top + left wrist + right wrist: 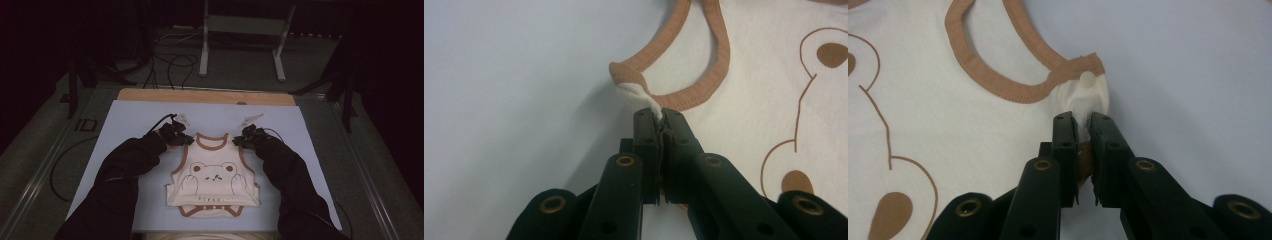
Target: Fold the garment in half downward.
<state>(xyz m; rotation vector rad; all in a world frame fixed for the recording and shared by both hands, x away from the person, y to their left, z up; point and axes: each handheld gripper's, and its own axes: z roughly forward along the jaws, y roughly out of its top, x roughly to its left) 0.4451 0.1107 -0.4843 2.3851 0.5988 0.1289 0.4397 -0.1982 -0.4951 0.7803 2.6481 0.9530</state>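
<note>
High view: small cream vest (214, 182) with a bear print lies flat on the pale blue mat (125, 130), neck hole at 12 o'clock, snap hem at 6 o'clock near my body. I've got 1 gripper on each shoulder strap.

Left gripper (662, 116): jaws pressed together, pinching the white fabric just under the brown trim of the left strap (636, 92). Only a small tuft is caught at the very tips, and it puckers up.

Right gripper (1084, 119): jaws nearly together, pinching the right strap (1083, 95). Bunched white cloth sits between the tips, brown binding right above at 12 o'clock.

From above, my left gripper (176, 135) sits at 10 o'clock of the vest, my right gripper (248, 136) at 2 o'clock, neck opening between them. Both touch the vest at its top corners; the body of it stretches from the tips toward 6 o'clock.

My read: this is the grab before a lift or fold. To do it well:
- keep both pinches firm; the left bite looks thin and could slip
- raise both hands together, level, so the vest hangs square
- keep the straps spread, no slack in the neckline
- move slowly so the hem doesn't drag and bunch on the mat
</note>
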